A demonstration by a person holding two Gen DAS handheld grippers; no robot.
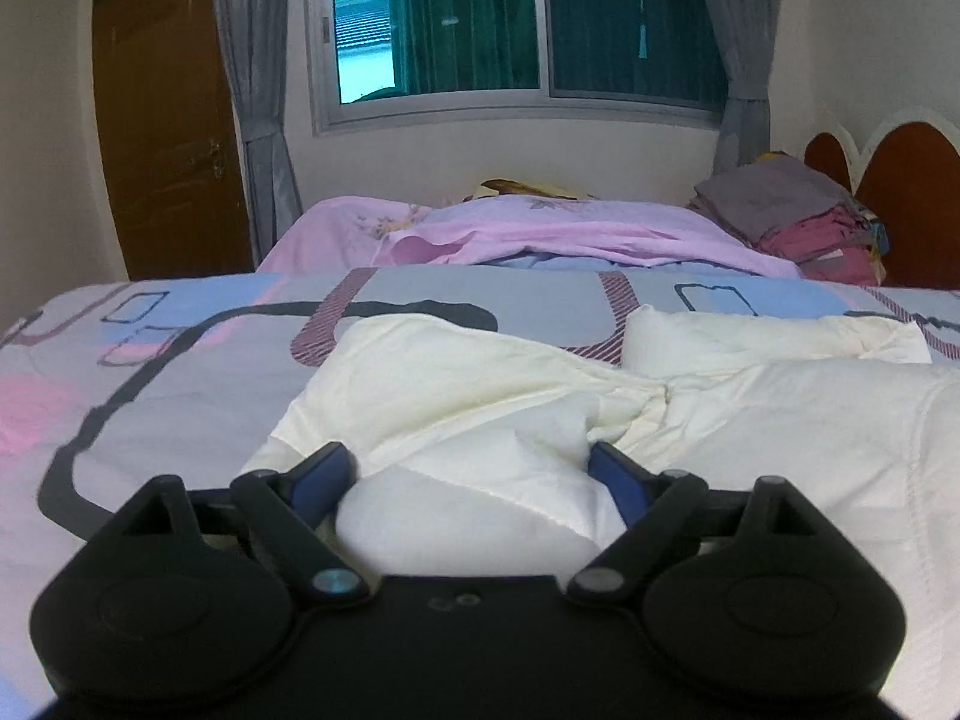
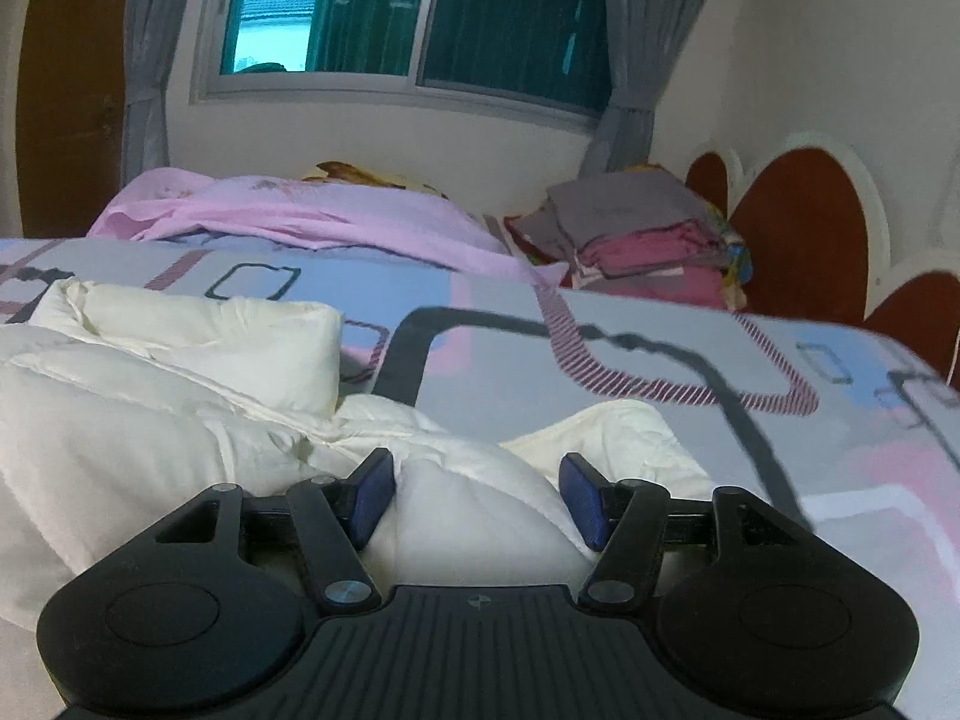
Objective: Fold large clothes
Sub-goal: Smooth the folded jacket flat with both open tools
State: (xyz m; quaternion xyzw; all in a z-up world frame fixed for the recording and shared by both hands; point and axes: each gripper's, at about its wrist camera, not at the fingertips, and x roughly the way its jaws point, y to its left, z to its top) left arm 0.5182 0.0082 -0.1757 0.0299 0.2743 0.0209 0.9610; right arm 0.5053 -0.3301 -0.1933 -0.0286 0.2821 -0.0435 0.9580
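two grippers over a white garment on the bed.
the left gripper (image 1: 468,474) has its jaws apart around a bulge of the white garment (image 1: 480,396), which lies on the patterned bedspread (image 1: 180,372); the right gripper (image 2: 477,495) is also spread around a fold.

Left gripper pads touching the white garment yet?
Touching. The left wrist view shows the left gripper open, white garment bunched between its fingers, fabric pressing against both blue pads.

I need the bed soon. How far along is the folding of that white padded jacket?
Early. Folded clothes pile sits by the headboard. Cream-white padded jacket lies rumpled, unfolded, on the patterned bedsheet. Left tongs and right tongs stand open around bunched fabric. Every fold remains.
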